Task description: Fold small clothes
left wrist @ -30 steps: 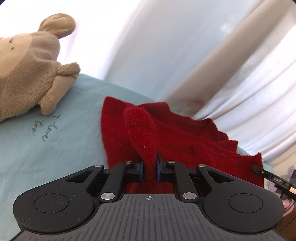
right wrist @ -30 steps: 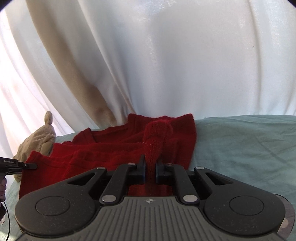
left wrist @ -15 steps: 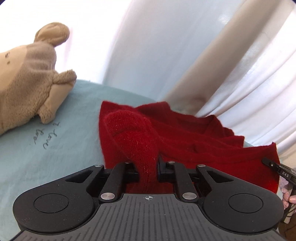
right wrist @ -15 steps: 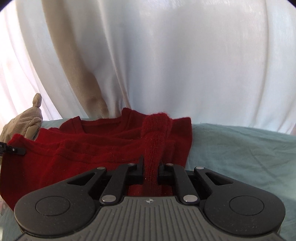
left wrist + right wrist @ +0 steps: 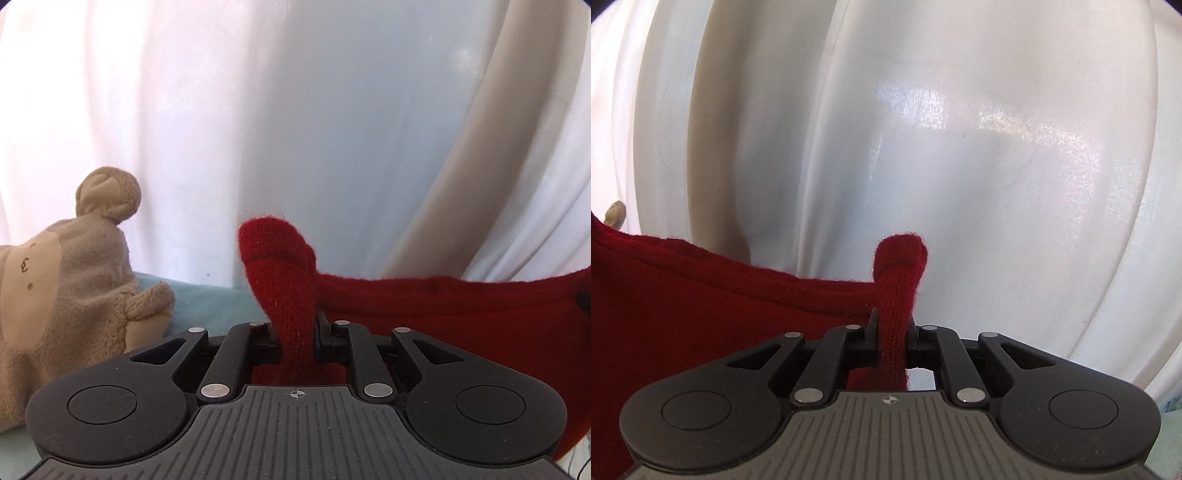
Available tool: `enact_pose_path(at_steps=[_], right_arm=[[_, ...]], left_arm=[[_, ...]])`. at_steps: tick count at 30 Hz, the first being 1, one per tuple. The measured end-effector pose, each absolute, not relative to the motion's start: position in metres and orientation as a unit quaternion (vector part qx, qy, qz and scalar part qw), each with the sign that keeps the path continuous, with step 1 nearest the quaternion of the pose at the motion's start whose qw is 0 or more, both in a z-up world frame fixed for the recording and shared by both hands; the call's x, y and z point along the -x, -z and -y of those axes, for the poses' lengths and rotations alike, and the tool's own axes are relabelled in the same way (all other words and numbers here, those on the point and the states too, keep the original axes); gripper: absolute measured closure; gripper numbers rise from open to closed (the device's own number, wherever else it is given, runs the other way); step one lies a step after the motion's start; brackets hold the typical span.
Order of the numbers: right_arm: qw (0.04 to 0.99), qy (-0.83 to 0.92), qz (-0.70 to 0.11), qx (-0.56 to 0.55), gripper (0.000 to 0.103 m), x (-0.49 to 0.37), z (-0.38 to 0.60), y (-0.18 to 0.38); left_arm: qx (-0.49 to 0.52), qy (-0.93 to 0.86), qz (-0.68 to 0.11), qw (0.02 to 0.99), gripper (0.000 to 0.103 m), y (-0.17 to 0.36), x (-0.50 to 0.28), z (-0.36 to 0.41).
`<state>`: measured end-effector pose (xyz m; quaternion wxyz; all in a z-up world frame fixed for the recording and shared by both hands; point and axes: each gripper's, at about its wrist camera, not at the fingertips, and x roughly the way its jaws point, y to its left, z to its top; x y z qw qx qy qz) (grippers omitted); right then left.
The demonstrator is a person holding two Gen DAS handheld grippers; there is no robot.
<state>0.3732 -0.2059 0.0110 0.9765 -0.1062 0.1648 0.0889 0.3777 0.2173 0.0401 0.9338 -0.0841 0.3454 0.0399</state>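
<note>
Left wrist view, left gripper (image 5: pixel 295 334) pinching red knit garment (image 5: pixel 461 310), right gripper (image 5: pixel 894 332) likewise.

White curtains (image 5: pixel 332 129) hang in long folds ahead of the left gripper, lit from behind, with a beige fold (image 5: pixel 469 177) running down ahead and to its right. Ahead and to its left, a tan plush toy (image 5: pixel 70 295) lies on a pale teal sheet (image 5: pixel 210 302). Ahead of the right gripper the same glossy white curtain (image 5: pixel 960 147) fills the view, catching bright highlights.
</note>
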Motion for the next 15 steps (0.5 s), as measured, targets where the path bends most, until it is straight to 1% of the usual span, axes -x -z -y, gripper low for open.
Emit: enact_pose_path(at_steps=[7,10,13,15], right_arm=[[0.967,-0.057,-0.182,0.169,0.095,-0.397,0.184,0.031],[0.962,-0.042,-0.178,0.204,0.094,-0.402,0.179,0.045],[0.954,-0.023,-0.181,0.24,0.094,-0.409,0.175,0.059],[0.949,-0.022,-0.192,0.248,0.094,-0.411,0.173,0.066]], left_arm=[[0.02,-0.087,-0.378,0.921,0.087,0.012,-0.4,-0.198],[0.007,-0.095,-0.387,0.917,0.087,0.024,-0.4,-0.195],[-0.02,-0.107,-0.392,0.914,0.083,0.032,-0.4,-0.191],[-0.018,-0.105,-0.394,0.913,0.082,0.034,-0.4,-0.192]])
